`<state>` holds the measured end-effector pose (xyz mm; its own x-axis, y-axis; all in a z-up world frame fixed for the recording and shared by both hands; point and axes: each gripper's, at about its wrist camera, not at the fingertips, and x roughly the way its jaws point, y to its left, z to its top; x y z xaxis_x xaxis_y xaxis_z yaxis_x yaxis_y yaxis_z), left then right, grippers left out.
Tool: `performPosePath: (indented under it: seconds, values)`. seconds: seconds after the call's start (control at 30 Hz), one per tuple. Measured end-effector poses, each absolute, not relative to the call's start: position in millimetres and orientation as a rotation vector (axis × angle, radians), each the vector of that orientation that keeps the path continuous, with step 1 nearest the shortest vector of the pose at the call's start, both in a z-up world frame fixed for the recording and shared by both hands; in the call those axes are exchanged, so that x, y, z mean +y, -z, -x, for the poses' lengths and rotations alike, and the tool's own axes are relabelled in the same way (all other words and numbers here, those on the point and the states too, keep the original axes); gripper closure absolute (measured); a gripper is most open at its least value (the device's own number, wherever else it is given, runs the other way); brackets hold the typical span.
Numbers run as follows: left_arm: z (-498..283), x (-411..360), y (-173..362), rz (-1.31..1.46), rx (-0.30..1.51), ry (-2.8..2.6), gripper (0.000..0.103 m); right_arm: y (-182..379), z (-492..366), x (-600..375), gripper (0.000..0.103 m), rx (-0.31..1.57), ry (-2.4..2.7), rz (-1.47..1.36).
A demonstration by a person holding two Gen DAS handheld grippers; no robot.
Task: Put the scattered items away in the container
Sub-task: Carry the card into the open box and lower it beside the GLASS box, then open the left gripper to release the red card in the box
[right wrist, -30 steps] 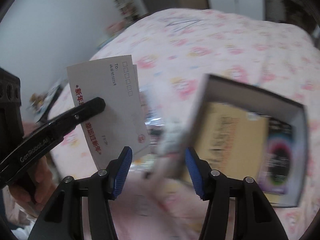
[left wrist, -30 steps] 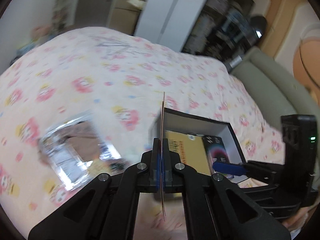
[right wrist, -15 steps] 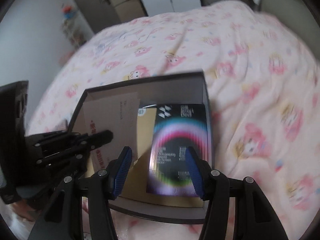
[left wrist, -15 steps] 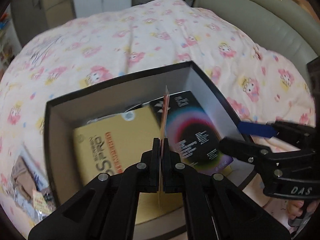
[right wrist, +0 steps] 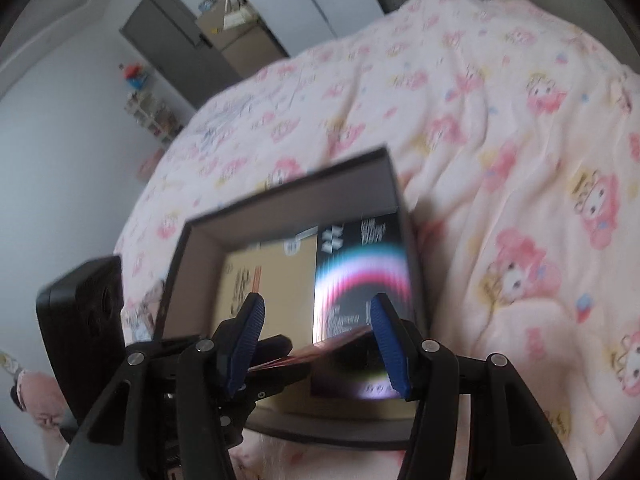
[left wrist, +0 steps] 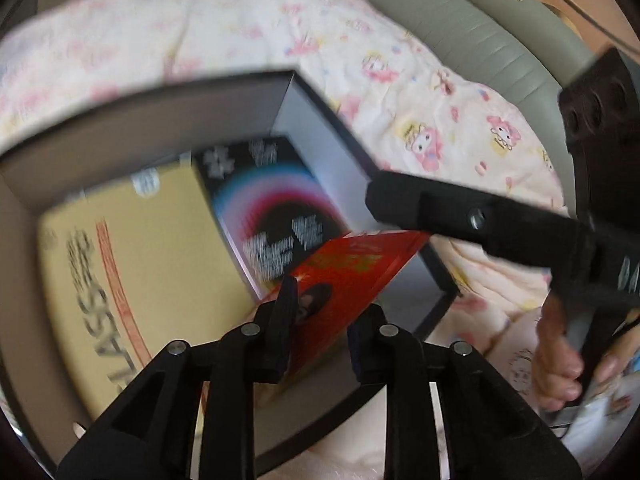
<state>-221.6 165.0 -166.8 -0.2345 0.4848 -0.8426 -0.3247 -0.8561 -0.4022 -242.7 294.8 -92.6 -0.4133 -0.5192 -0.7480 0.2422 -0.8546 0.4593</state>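
A black open box [left wrist: 332, 120] sits on the bed; it holds a yellow booklet [left wrist: 132, 248] and a black booklet with a pink and blue ring [left wrist: 276, 200]. My left gripper [left wrist: 324, 320] is open over the box's near right corner, and a red envelope [left wrist: 352, 276] lies tilted between its fingers, over the booklets. My right gripper [right wrist: 316, 344] is open and empty, just above the box's near edge [right wrist: 320, 436]. In the right wrist view the red envelope [right wrist: 340, 344] shows edge-on in front of the left gripper's fingers [right wrist: 272, 348].
The box rests on a pink cartoon-print bedspread [right wrist: 520, 160]. A grey-green padded headboard [left wrist: 480, 40] runs along the right in the left wrist view. A grey door [right wrist: 172, 40] and cardboard boxes [right wrist: 240, 36] stand beyond the bed. The person's hand [left wrist: 560, 360] holds the right gripper's handle.
My left gripper has opened and moved down into the box; the envelope, held edge-on before, now tips over flat with its red face showing. My right gripper has moved closer to the box.
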Motion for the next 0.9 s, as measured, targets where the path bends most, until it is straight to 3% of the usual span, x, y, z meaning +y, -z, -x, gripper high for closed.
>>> performPosePath:
  seconds: [0.1, 0.17, 0.37, 0.63, 0.8, 0.9]
  values:
    - [226.5, 146.4, 179.2, 1.603, -0.358, -1.982, 0.057, 96.6, 236.6, 285.5, 0.052, -0.322, 2.289, -1.387]
    - [229.0, 130.9, 178.3, 1.585, -0.477, -1.925, 0.057, 100.7, 232.8, 281.0, 0.052, -0.278, 2.291, -1.409]
    - [225.8, 126.4, 166.2, 1.509, -0.534, -1.882, 0.057, 106.9, 231.5, 279.9, 0.052, -0.285, 2.276, -1.418]
    - [227.8, 129.2, 172.8, 1.571, -0.526, -1.909, 0.060, 113.8, 233.4, 272.3, 0.052, -0.240, 2.267, -1.463]
    - [229.5, 117.2, 158.0, 1.630, -0.251, -2.273, 0.059, 124.8, 234.6, 258.2, 0.052, -0.171, 2.229, -1.530]
    - [232.4, 112.0, 168.6, 1.699, -0.252, -2.314, 0.060, 133.9, 242.4, 241.3, 0.052, -0.032, 2.223, -1.598]
